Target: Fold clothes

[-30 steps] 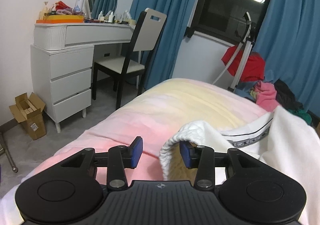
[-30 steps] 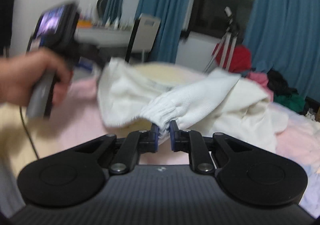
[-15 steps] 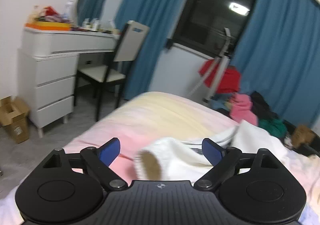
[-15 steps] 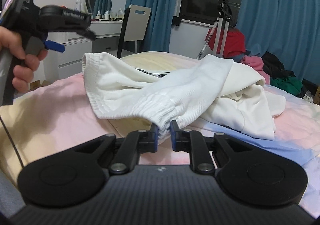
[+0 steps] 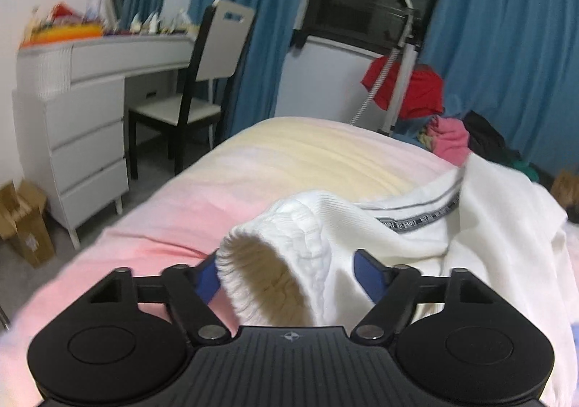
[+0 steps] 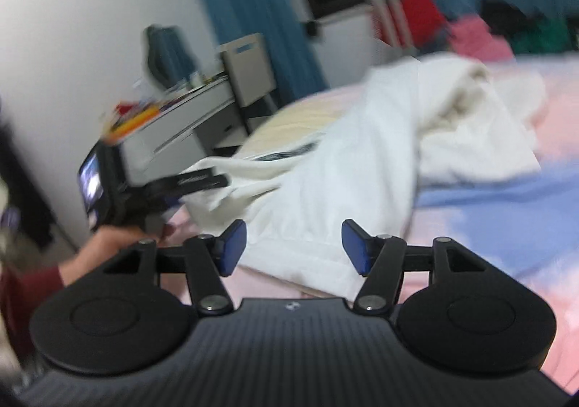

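Observation:
A white sweatshirt point(image 5: 481, 226) lies crumpled on the pink and yellow bed point(image 5: 289, 157). Its ribbed cuff point(image 5: 282, 255) sits between the fingers of my left gripper point(image 5: 287, 275), which is open around it without clamping. In the right wrist view the same sweatshirt point(image 6: 362, 168) spreads across the bed. My right gripper point(image 6: 294, 247) is open with white cloth lying between its blue pads, not clamped. The left gripper also shows there point(image 6: 170, 190), held in a hand at the left.
A white dresser point(image 5: 79, 110) and a chair point(image 5: 195, 88) stand left of the bed. A cardboard box point(image 5: 25, 222) sits on the floor. A pile of coloured clothes point(image 5: 452, 135) and a stand are beyond the bed by blue curtains point(image 5: 506, 45).
My right gripper has opened and let go of the white cuff, and it has swung left. My left gripper has narrowed somewhat around the other cuff but stays open.

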Demonstrator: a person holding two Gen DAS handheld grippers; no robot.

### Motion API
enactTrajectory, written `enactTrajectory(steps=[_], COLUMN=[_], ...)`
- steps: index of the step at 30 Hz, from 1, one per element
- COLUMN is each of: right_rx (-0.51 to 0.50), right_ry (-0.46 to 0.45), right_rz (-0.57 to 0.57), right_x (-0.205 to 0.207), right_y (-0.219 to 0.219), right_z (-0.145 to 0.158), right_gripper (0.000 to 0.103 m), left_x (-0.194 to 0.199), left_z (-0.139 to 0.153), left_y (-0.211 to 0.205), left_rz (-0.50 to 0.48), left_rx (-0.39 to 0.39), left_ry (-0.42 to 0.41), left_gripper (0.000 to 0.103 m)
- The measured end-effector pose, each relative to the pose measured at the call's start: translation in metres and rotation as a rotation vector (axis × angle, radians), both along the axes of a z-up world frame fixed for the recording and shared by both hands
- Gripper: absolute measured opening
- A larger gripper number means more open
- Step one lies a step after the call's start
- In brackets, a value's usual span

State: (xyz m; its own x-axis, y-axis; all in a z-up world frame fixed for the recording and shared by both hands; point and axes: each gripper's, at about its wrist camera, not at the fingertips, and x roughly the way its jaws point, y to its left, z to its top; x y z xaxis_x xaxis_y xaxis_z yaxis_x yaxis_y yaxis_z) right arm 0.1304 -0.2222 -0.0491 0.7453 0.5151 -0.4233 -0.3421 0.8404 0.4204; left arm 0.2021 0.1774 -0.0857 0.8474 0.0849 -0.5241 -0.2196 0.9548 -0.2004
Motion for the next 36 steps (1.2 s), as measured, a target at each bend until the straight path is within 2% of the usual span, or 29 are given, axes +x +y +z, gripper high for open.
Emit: enactTrajectory(steps=[1,3,5,7,9,11,12,15,19,21,26,30,34,36], right_rx=[0.027,0.076,0.125,0.2,0.309,0.367,0.367,0.354,0.32,0.341,0.303,0.366,0.402,0.401], right_ry=[0.037,0.118,0.192,0.275,0.334,0.326,0.321,0.331,0.282,0.249,0.132,0.117,0.141,0.151], right_rz=[-0.046,-0.154,-0.23,-0.224,-0.183,-0.135,-0.097,0.004,0.014,0.018,0.064,0.111,0.181,0.22], right_x=[0.006,0.019,0.032,0.047,0.057,0.062,0.065,0.069,0.061,0.055,0.043,0.056,0.092,0.114], right_y=[-0.006,-0.021,-0.034,-0.04,-0.044,-0.041,-0.036,-0.018,-0.008,-0.008,0.022,0.07,0.138,0.174], right_z=[-0.005,-0.019,-0.035,-0.054,-0.07,-0.078,-0.08,-0.086,-0.084,-0.076,-0.04,-0.031,-0.035,-0.042], right_gripper=[0.061,0.063,0.063,0.063,0.062,0.062,0.058,0.053,0.043,0.032,0.028,0.027,0.027,0.027], left_x=[0.003,0.007,0.01,0.01,0.009,0.007,0.006,0.006,0.004,0.006,0.025,0.068,0.132,0.167], left_z=[-0.002,-0.005,-0.005,-0.004,-0.002,0.001,0.002,0.01,0.021,0.03,0.064,0.095,0.122,0.118], left_y=[0.003,0.01,0.016,0.021,0.024,0.027,0.028,0.028,0.032,0.037,0.061,0.094,0.119,0.125], left_rz=[0.026,0.066,0.063,0.046,0.044,0.041,0.04,0.03,0.02,0.021,0.05,0.117,0.147,0.147], left_rx=[-0.02,-0.053,-0.08,-0.107,-0.13,-0.155,-0.168,-0.186,-0.208,-0.216,-0.231,-0.228,-0.088,-0.031], left_ry=[0.004,0.005,-0.015,-0.034,-0.05,-0.067,-0.075,-0.11,-0.142,-0.149,-0.165,-0.129,-0.102,-0.051], left_gripper=[0.064,0.059,0.047,0.033,0.026,0.02,0.017,0.015,0.015,0.015,0.014,0.014,0.015,0.015])
